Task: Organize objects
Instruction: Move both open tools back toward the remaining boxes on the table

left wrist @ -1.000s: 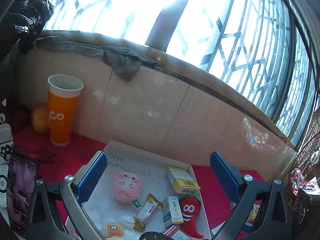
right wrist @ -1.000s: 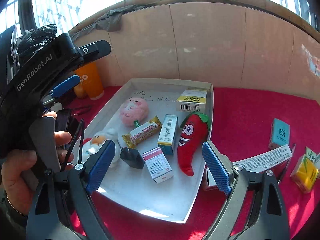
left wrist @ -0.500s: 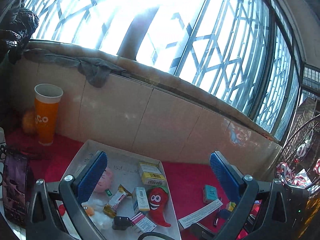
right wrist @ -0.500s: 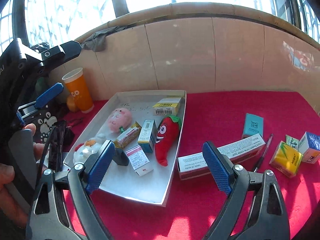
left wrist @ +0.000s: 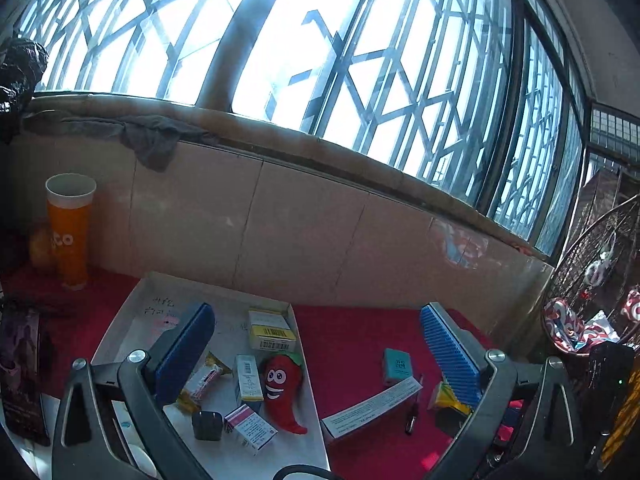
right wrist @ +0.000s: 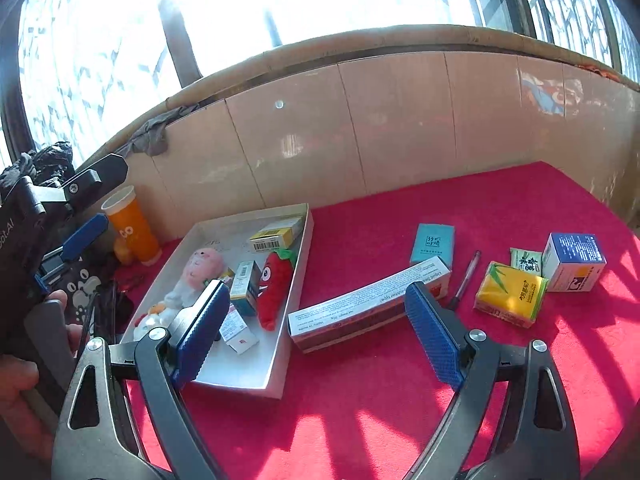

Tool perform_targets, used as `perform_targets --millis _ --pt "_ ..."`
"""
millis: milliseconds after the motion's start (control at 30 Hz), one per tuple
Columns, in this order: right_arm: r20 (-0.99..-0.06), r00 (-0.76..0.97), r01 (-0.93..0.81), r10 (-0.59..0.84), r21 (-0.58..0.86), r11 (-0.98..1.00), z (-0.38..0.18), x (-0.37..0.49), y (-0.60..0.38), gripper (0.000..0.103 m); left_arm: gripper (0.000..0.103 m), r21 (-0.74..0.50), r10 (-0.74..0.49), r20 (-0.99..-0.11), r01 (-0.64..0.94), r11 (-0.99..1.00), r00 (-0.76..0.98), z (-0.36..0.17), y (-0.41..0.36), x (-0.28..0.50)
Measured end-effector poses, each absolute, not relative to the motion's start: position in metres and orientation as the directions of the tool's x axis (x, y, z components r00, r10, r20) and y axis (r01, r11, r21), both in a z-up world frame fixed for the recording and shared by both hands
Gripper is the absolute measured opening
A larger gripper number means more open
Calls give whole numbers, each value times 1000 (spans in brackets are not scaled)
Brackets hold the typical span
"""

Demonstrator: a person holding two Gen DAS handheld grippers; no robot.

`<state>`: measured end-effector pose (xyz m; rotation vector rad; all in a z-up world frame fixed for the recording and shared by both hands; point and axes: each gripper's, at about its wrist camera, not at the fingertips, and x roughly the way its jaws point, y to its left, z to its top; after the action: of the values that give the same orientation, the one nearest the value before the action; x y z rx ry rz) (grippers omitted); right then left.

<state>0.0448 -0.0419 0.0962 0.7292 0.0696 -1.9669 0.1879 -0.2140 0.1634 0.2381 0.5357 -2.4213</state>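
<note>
A white tray sits on the red cloth and holds a red chilli plush, a pink plush, a yellow box and several small packets. To the tray's right lie a long white box, a teal box, a pen, a yellow tissue pack, a green sachet and a blue-white box. My right gripper hovers open above the tray's near right corner, holding nothing. My left gripper is open and empty too, above the tray.
An orange paper cup stands at the tiled wall behind the tray's left end. A person's hand holds the left gripper at the left edge. A dark phone lies left of the tray. A fan cage stands far right.
Both grippers have drawn back and swung right, still open. The loose boxes, pen and packs on the cloth to the tray's right have come into view.
</note>
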Motion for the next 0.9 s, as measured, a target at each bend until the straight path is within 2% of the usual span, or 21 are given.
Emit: perform_targets --millis 67,133,300,667,800,900 --pt "-515 -337 814 -788 261 -518 96 36 -32 94 103 -317 -540 -314 622 -715 -781 162 -211 182" --pt "-514 -346 801 -785 275 -533 94 29 -24 103 103 -313 -528 -330 619 -720 -782 160 -207 175" --pt "-506 -371 783 -779 281 -555 93 17 -8 103 103 -261 -529 -355 625 -735 -771 153 -198 161" --pt "-491 -467 698 -735 306 -648 93 -24 33 103 103 -239 -464 -465 611 -754 -754 130 -200 136" --pt "-507 -487 662 -711 316 -679 86 -47 50 103 103 -121 -362 -577 515 -848 -732 110 -192 100" --pt "-537 -471 669 -700 301 -680 76 -72 58 103 103 -1 -349 -652 461 -887 -673 91 -186 73"
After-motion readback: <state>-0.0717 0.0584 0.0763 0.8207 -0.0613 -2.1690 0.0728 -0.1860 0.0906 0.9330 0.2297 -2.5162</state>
